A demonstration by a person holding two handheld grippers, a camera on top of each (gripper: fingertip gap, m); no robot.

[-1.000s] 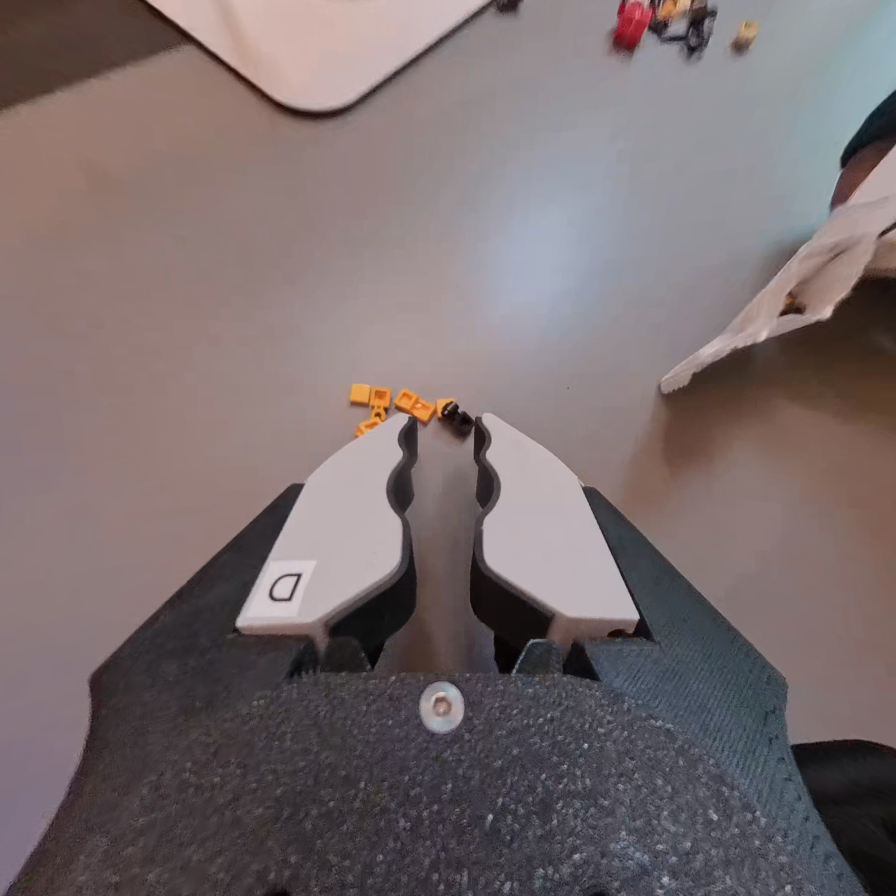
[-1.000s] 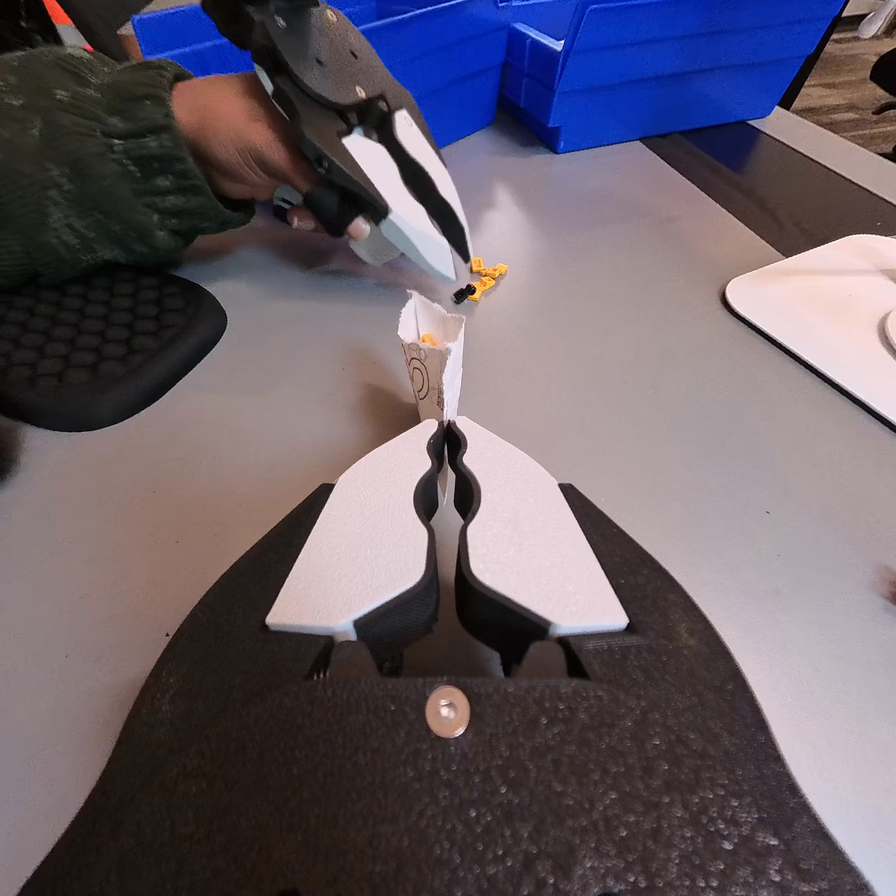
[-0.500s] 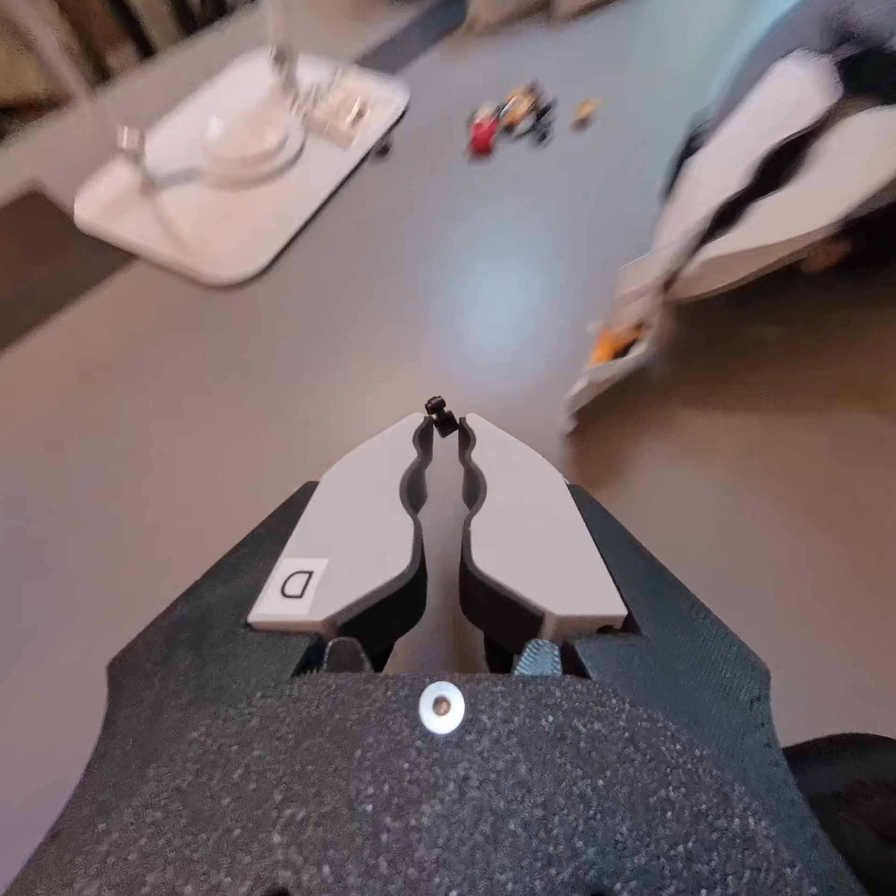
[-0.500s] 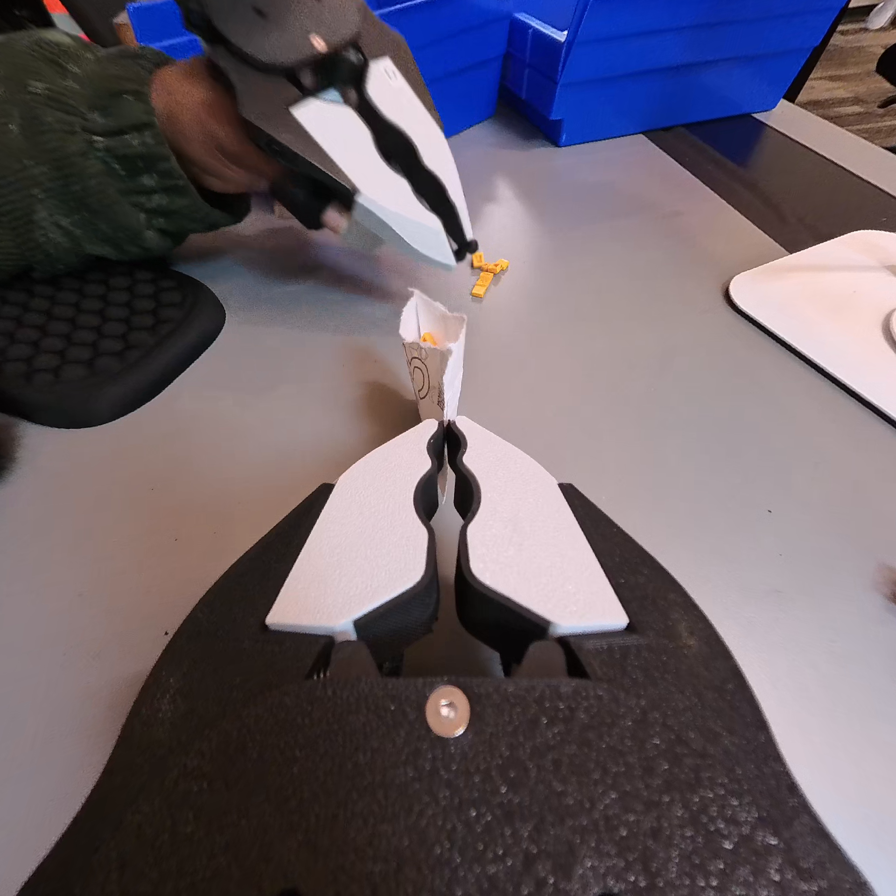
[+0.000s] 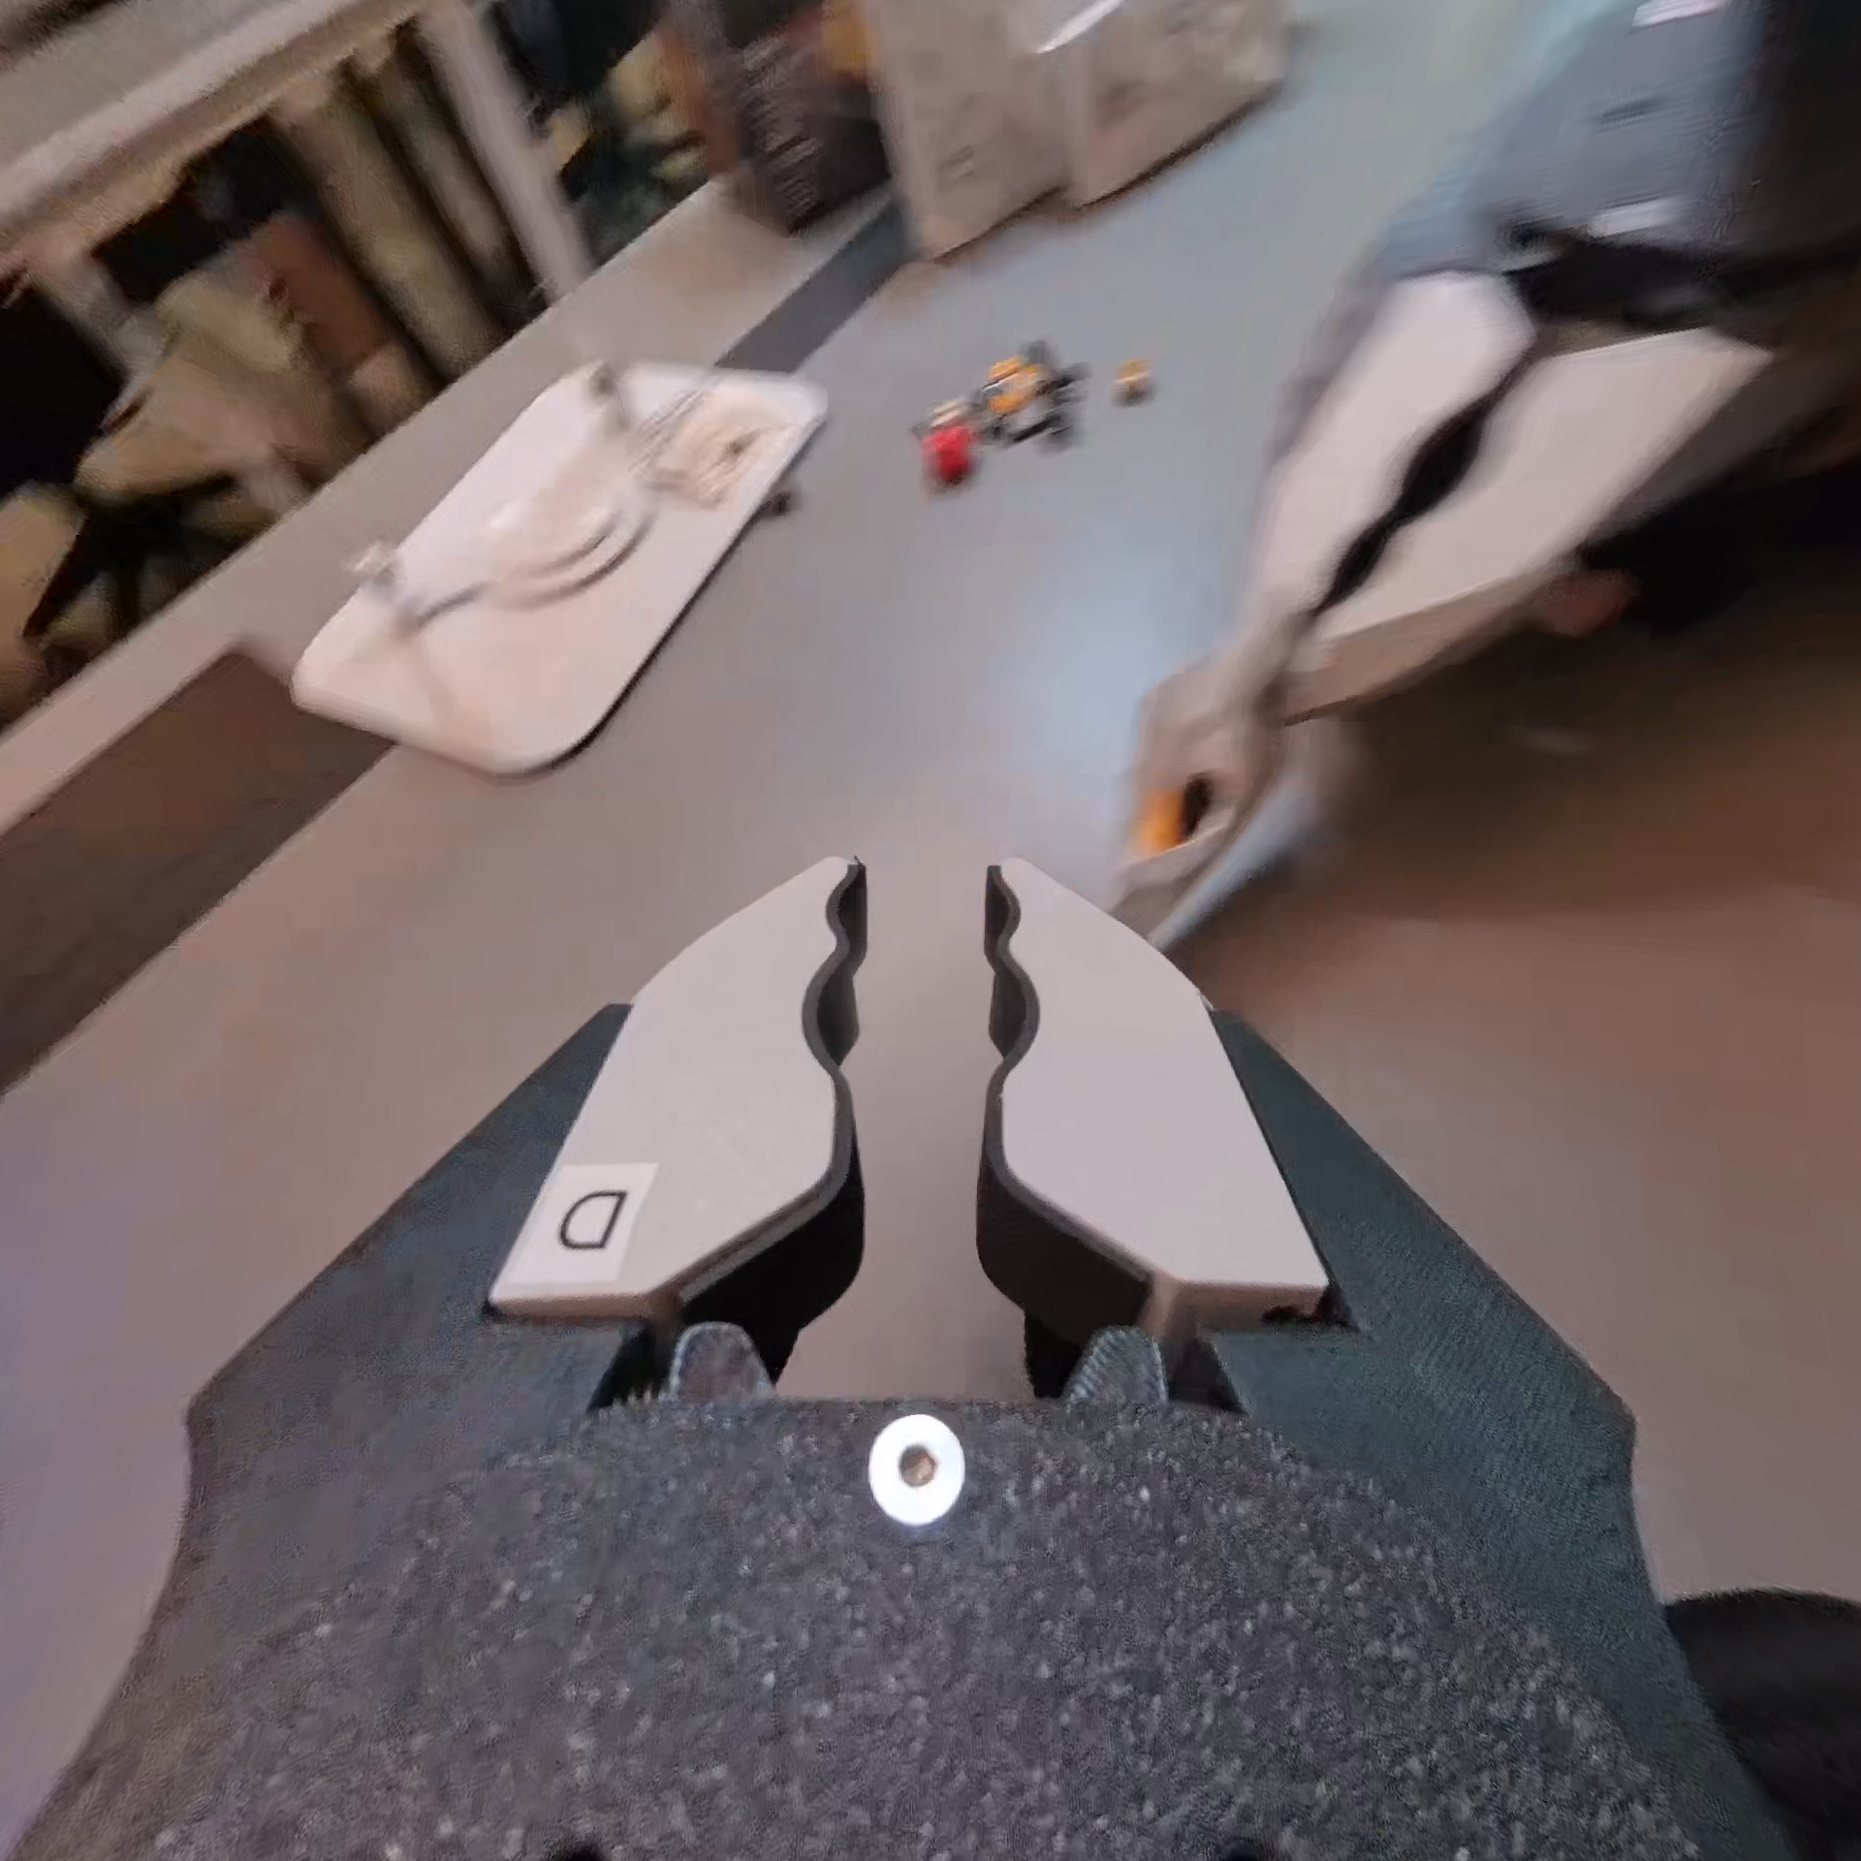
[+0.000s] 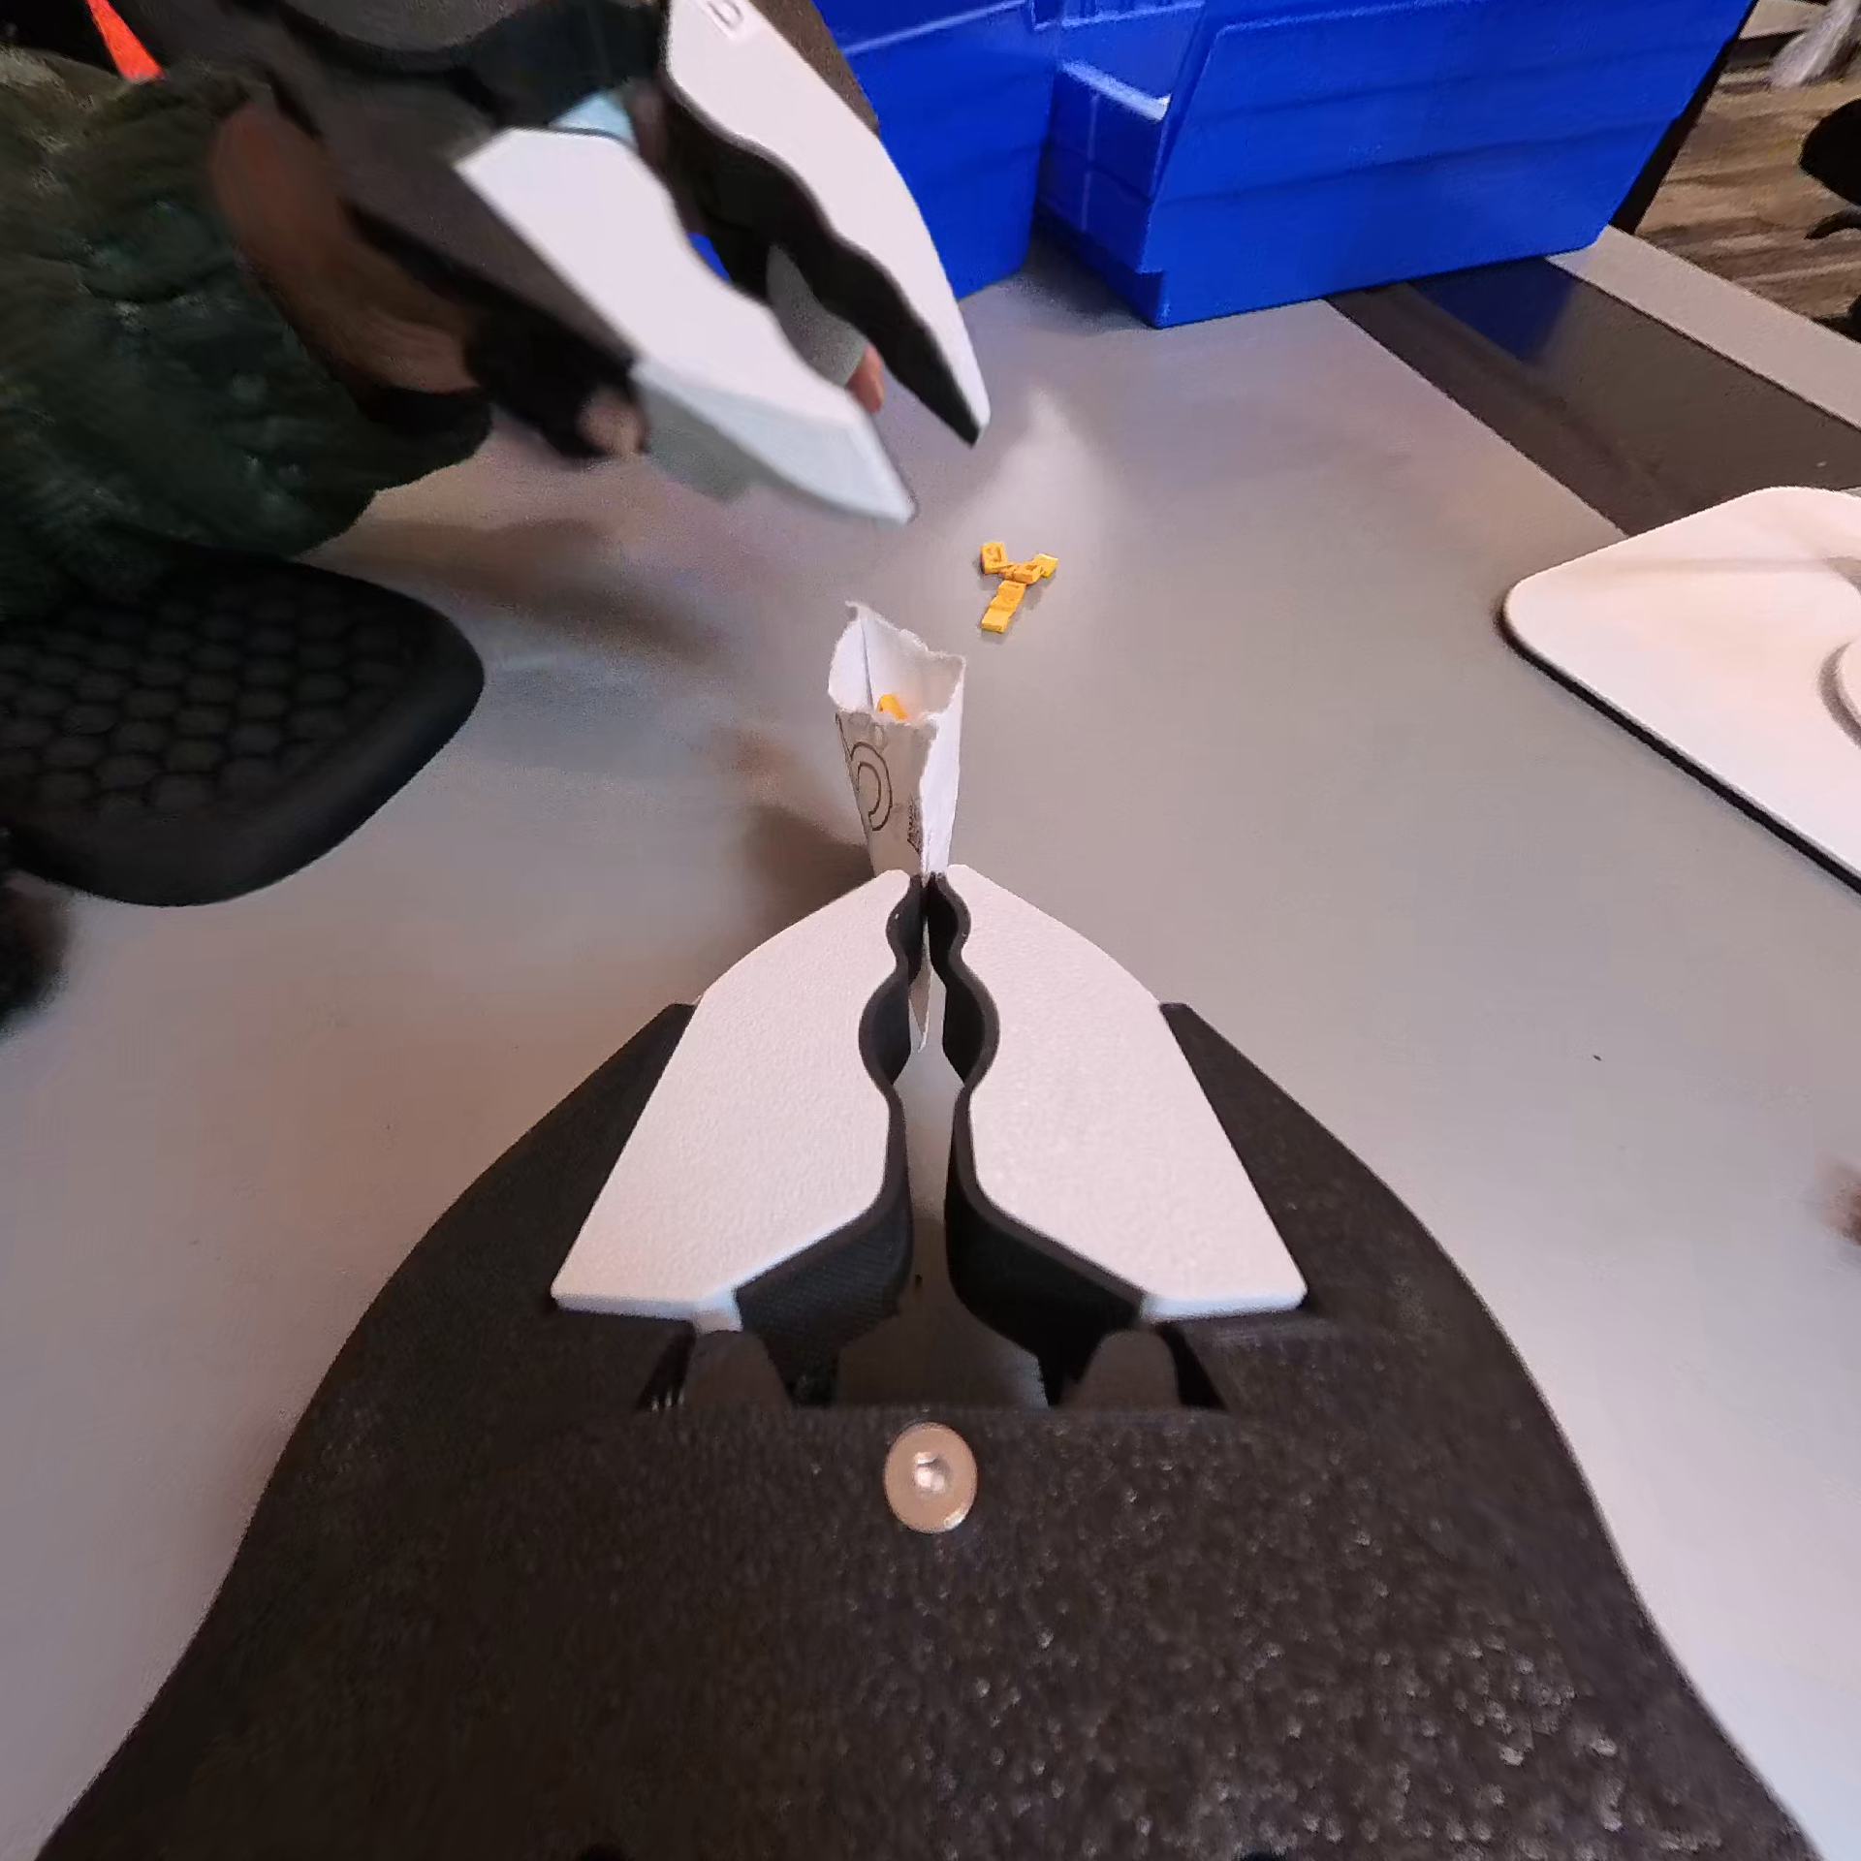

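My right gripper [image 6: 926,881] is shut on the bottom edge of a small white paper bag [image 6: 896,765]. It holds the bag upright above the grey table, torn mouth up, with an orange piece [image 6: 891,705] inside. My left gripper [image 5: 926,876] is open with nothing between its pads. In the right wrist view the left gripper [image 6: 937,473] hovers just above and behind the bag's mouth. In the left wrist view the bag [image 5: 1208,796] and the right gripper [image 5: 1279,665] are blurred at the right. Several small orange pieces [image 6: 1012,584] lie on the table behind the bag.
Blue bins [image 6: 1360,151] stand at the back. A white flat base [image 6: 1712,645] lies at the right, also in the left wrist view [image 5: 564,574]. A black mesh pad [image 6: 201,735] is at the left, under a green sleeve [image 6: 121,302]. Small coloured pieces [image 5: 1007,413] lie farther off. The gap from one gripper's tips to the other's is roughly 10 cm. Between my left fingertips and the white flat base [image 6: 1712,645] there is roughly 25 cm. My left wrist view [image 5: 534,652] looks at it from another angle.
My left gripper took a small black piece from the orange pile, lifted it and carried it towards the bag. Its jaws have now opened and the black piece has left the grasp. The right gripper stayed still.
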